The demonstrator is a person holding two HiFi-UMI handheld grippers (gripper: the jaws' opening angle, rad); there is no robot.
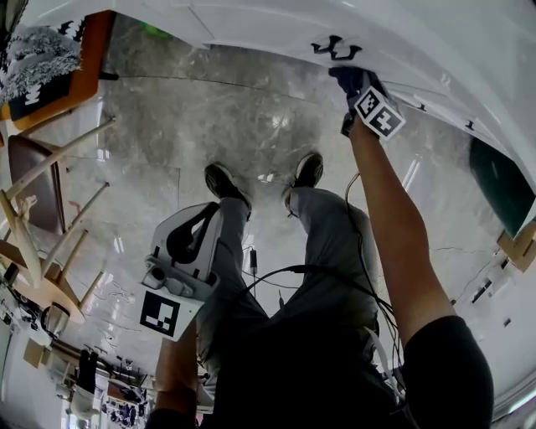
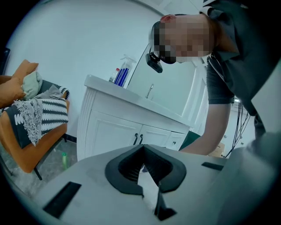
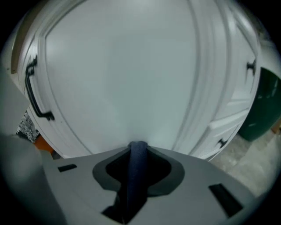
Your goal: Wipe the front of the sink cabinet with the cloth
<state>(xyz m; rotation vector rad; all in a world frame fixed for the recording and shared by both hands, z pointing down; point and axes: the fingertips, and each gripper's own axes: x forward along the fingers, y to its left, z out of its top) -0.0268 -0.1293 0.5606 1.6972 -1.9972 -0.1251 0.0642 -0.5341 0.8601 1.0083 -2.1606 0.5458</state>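
The white sink cabinet (image 1: 251,25) runs along the top of the head view, with a pair of black door handles (image 1: 335,48). My right gripper (image 1: 352,84) is stretched out to it, shut on a dark blue cloth (image 1: 350,78) that presses against the cabinet front. In the right gripper view the cloth (image 3: 137,176) sits pinched in the right gripper (image 3: 138,147), its folded end touching a white door panel (image 3: 123,74) beside a black handle (image 3: 35,94). My left gripper (image 1: 188,239) hangs by the person's thigh, shut and holding nothing. From the left gripper (image 2: 142,151), the cabinet (image 2: 118,127) stands some way off.
An orange chair (image 1: 50,59) with a black-and-white throw stands left of the cabinet. Wooden legs (image 1: 42,218) lean at the left. A dark green bin (image 1: 502,184) sits at the cabinet's right. A spray bottle (image 2: 125,72) and a faucet (image 2: 150,90) are on the counter. Cables trail over the marble floor (image 1: 209,109).
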